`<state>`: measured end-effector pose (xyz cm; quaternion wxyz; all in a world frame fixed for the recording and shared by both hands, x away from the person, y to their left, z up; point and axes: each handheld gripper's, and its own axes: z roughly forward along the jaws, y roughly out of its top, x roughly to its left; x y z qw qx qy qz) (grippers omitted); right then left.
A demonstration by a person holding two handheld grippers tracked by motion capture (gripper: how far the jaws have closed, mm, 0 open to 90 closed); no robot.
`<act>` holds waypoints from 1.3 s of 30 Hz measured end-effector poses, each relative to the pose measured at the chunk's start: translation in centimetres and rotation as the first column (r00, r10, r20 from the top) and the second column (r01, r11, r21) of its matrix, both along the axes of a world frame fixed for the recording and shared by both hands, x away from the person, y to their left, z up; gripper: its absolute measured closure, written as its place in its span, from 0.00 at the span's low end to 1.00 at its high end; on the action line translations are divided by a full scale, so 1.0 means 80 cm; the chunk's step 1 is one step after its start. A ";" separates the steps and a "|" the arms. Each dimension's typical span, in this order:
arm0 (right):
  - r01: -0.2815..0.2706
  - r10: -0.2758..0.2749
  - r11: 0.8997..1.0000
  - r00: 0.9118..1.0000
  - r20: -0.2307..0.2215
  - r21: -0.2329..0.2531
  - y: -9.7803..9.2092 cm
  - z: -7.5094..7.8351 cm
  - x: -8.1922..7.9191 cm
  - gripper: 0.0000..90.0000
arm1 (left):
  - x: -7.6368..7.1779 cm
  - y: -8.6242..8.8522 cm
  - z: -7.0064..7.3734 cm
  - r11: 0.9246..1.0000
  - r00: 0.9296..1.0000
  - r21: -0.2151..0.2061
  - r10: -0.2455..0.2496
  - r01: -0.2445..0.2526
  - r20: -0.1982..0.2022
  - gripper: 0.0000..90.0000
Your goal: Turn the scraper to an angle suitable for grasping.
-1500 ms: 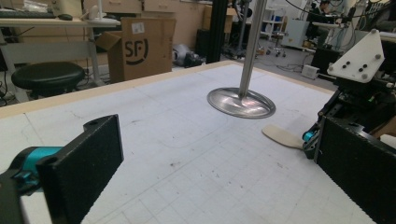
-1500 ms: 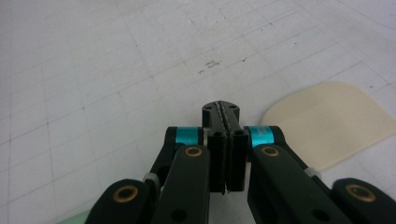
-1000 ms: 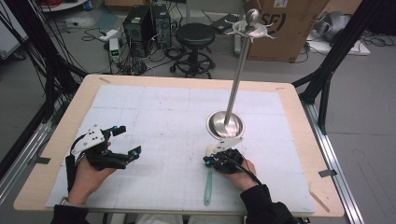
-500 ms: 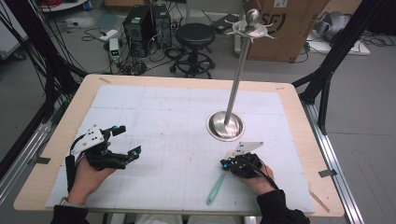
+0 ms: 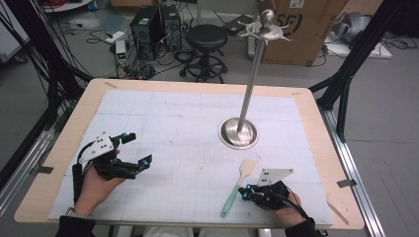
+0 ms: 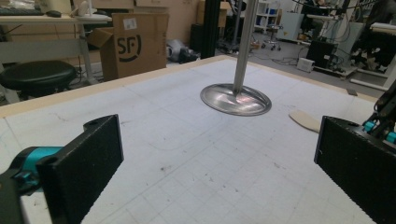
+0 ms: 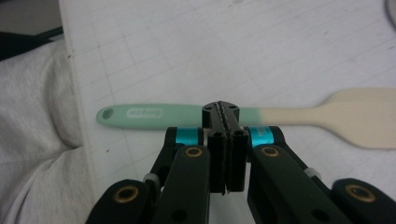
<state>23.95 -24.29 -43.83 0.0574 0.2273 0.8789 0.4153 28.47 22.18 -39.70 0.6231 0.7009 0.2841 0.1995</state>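
Down at about 5 o'clock on the tabletop [image 5: 163,98], the right tongs [image 7: 221,108] have their jaws pressed flat together with nothing between them; the tips sit just in front of a spatula [image 7: 243,115] that lies on the white gridded mat, and whether they touch it cannot be told. That spatula has a mint-green handle and a pale cream blade, and in the high view it [image 5: 238,186] lies slanted, handle end toward 6 o'clock near the front edge and blade toward 12 o'clock, just to the 9 o'clock side of the right tongs [image 5: 245,191]. Over at about 8 o'clock the left tongs [image 5: 139,150] rest in the person's hand with the jaws spread wide and empty. Beyond the spatula, toward 1 o'clock, a metal stand [image 5: 239,132] with a round shiny base and a tall upright pole rises from the mat, well apart from both tongs.
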 end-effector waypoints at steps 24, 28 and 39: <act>-0.013 0.014 0.999 1.000 0.020 -0.046 0.077 -0.010 0.027 1.00 | -0.008 0.002 -0.003 1.000 1.000 0.027 0.007 -0.007 -0.004 0.02; 0.002 -0.001 1.000 1.000 0.019 -0.031 0.088 -0.012 0.040 1.00 | -0.008 0.004 -0.004 1.000 1.000 0.025 0.016 -0.016 -0.005 0.02; 0.117 -0.117 0.993 0.992 0.038 0.007 0.063 0.006 0.083 1.00 | -0.008 0.007 -0.004 1.000 1.000 0.021 0.013 -0.013 -0.006 0.02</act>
